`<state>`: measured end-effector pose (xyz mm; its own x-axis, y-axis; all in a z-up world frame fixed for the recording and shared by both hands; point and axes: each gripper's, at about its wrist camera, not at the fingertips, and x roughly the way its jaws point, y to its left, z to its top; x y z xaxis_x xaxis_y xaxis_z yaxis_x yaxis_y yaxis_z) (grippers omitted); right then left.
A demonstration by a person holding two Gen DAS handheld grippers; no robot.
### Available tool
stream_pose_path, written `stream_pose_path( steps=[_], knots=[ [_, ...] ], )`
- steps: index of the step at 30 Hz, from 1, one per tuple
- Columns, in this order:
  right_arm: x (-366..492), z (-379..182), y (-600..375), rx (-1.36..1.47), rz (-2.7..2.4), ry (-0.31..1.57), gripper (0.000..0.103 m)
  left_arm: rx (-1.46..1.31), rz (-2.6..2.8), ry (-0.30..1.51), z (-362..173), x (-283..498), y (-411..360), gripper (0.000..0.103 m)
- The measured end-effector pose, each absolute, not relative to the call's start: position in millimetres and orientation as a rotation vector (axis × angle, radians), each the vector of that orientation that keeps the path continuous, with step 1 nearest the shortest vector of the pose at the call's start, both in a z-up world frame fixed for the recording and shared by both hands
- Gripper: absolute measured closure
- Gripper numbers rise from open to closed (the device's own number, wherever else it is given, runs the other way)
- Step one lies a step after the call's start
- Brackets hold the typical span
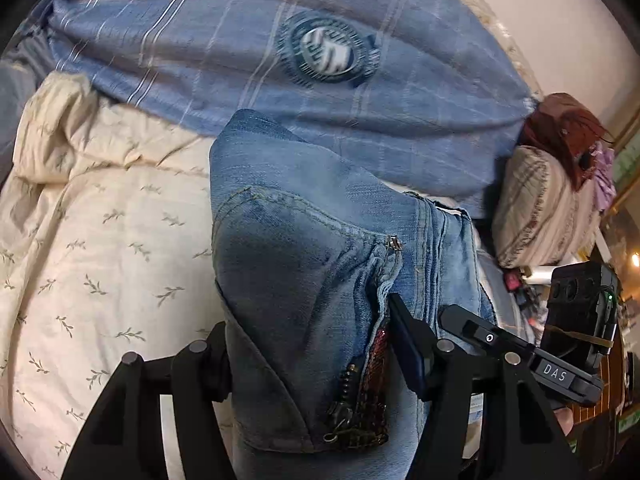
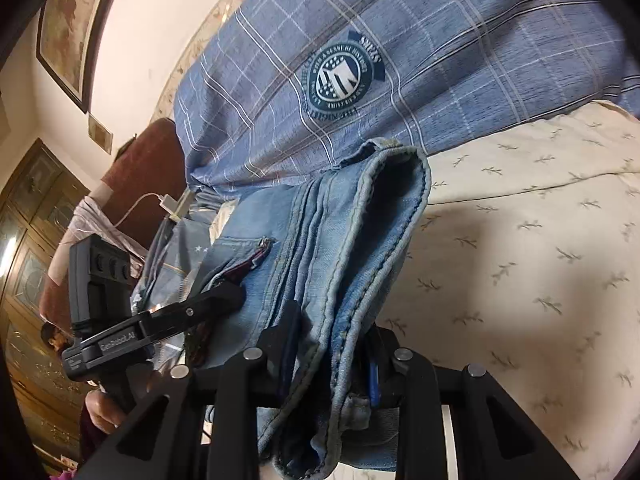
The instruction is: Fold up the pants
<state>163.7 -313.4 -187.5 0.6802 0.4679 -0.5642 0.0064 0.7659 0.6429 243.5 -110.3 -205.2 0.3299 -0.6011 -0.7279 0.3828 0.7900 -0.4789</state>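
Light blue jeans (image 1: 304,216) hang bunched and lifted off the bed, held between both grippers. In the left wrist view my left gripper (image 1: 308,320) is shut on a thick bunch at the fly, with the zipper (image 1: 352,392) showing between its fingers. In the right wrist view my right gripper (image 2: 334,332) is shut on a folded, seamed edge of the jeans (image 2: 360,220), which drape over it. The left gripper's finger (image 2: 224,300) shows just to the left, pressed into the same cloth. A hand (image 2: 104,408) holds its handle.
Under the jeans lies a cream bedsheet (image 1: 100,260) with leaf sprigs. Behind them is a blue plaid quilt (image 2: 460,40) with a round emblem (image 2: 344,76). A striped pillow (image 1: 540,208), a white charger cable (image 2: 160,202), a framed picture (image 2: 68,28) and a wooden wardrobe (image 2: 32,220) stand to the side.
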Motion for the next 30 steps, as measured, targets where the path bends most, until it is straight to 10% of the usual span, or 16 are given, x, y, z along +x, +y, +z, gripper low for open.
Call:
stream_pose_path(
  steps=[14, 30],
  knots=[
    [186, -278, -317, 0.786, 0.249, 0.892, 0.065, -0.197, -0.568, 1.11, -284, 265, -109, 0.019],
    [108, -179, -319, 0.727, 0.182, 0.73, 0.048, -0.059, -0.374, 0.885, -174, 178, -64, 0.013]
  ],
)
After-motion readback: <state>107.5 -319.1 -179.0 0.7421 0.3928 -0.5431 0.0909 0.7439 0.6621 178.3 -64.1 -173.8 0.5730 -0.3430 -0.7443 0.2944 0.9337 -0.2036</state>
